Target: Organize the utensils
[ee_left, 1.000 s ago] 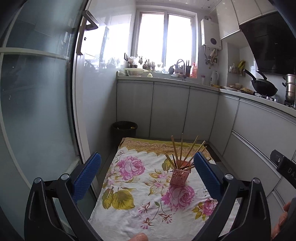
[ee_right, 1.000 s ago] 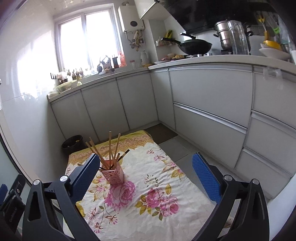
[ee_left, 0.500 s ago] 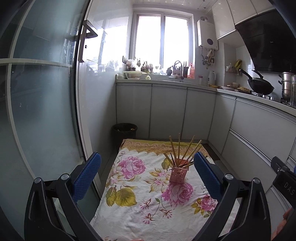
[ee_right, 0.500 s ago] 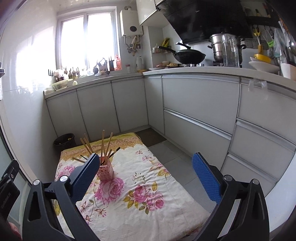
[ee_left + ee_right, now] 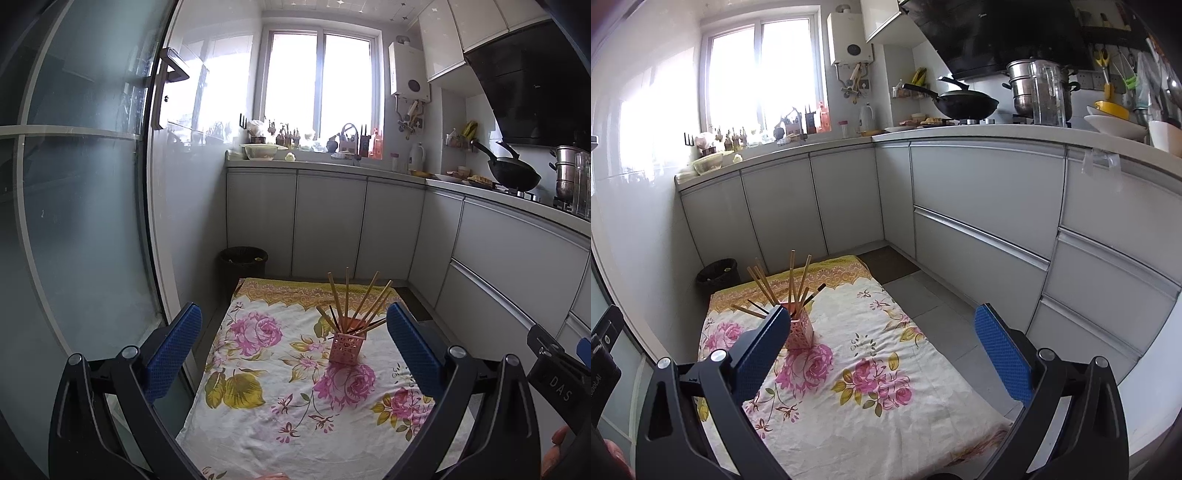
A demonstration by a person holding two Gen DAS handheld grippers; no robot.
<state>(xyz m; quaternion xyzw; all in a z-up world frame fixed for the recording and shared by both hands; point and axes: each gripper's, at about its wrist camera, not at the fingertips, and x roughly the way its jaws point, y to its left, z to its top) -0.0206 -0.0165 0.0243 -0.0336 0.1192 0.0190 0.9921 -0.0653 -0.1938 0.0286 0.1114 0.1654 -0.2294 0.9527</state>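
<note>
A cloth lies low in the middle of the left wrist view. A holder stands on it, right of middle, with chopsticks in it. A bin sits behind the cloth, upper left.

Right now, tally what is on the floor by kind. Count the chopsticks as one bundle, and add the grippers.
Floral cloth: 1
Pink holder: 1
Chopstick bundle: 1
Black bin: 1
Dark mat: 1
Grippers: 2, left gripper and right gripper, both with fingers open
Total: 7
</note>
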